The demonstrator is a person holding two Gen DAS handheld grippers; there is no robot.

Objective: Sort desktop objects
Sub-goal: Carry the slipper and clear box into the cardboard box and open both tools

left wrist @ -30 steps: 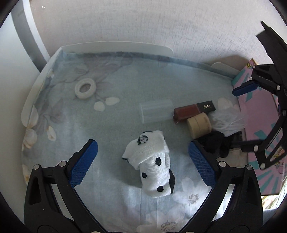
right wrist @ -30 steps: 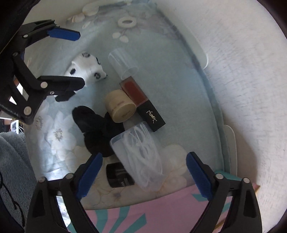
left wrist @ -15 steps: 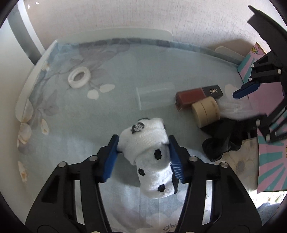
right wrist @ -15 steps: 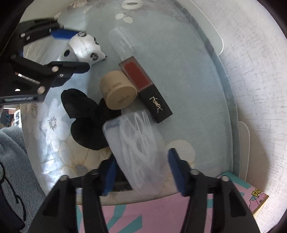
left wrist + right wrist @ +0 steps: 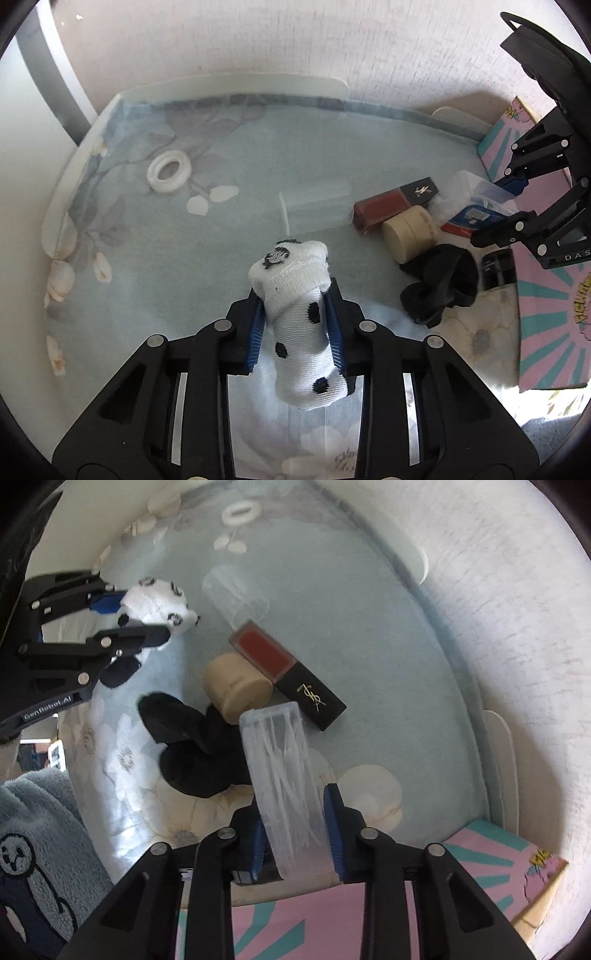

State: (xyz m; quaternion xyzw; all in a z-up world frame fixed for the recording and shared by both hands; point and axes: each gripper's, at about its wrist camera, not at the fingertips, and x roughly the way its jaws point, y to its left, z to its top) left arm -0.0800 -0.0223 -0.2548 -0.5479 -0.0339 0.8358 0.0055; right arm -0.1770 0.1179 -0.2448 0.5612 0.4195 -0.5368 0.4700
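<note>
My left gripper (image 5: 295, 325) is shut on a rolled white sock with black dots (image 5: 299, 314) and holds it just above the blue floral cloth (image 5: 184, 258). It also shows in the right wrist view (image 5: 159, 605). My right gripper (image 5: 297, 834) is shut on a clear plastic box of white picks (image 5: 284, 782), tilted up off the cloth; the box shows in the left wrist view (image 5: 476, 199). On the cloth lie a red and black lipstick box (image 5: 288, 672), a beige round jar (image 5: 236, 686), a black scrunchie (image 5: 184, 746) and a clear cup (image 5: 232, 590) on its side.
A white tape ring (image 5: 169, 171) lies at the far left of the cloth. A small black jar (image 5: 496, 267) stands by the scrunchie. A pink and teal box (image 5: 546, 295) sits at the right edge. A white raised rim (image 5: 236, 83) and wall bound the back.
Both grippers have closed from wide open: the left on the dotted sock, the right on the clear box of picks. Both things are lifted slightly off the cloth.
</note>
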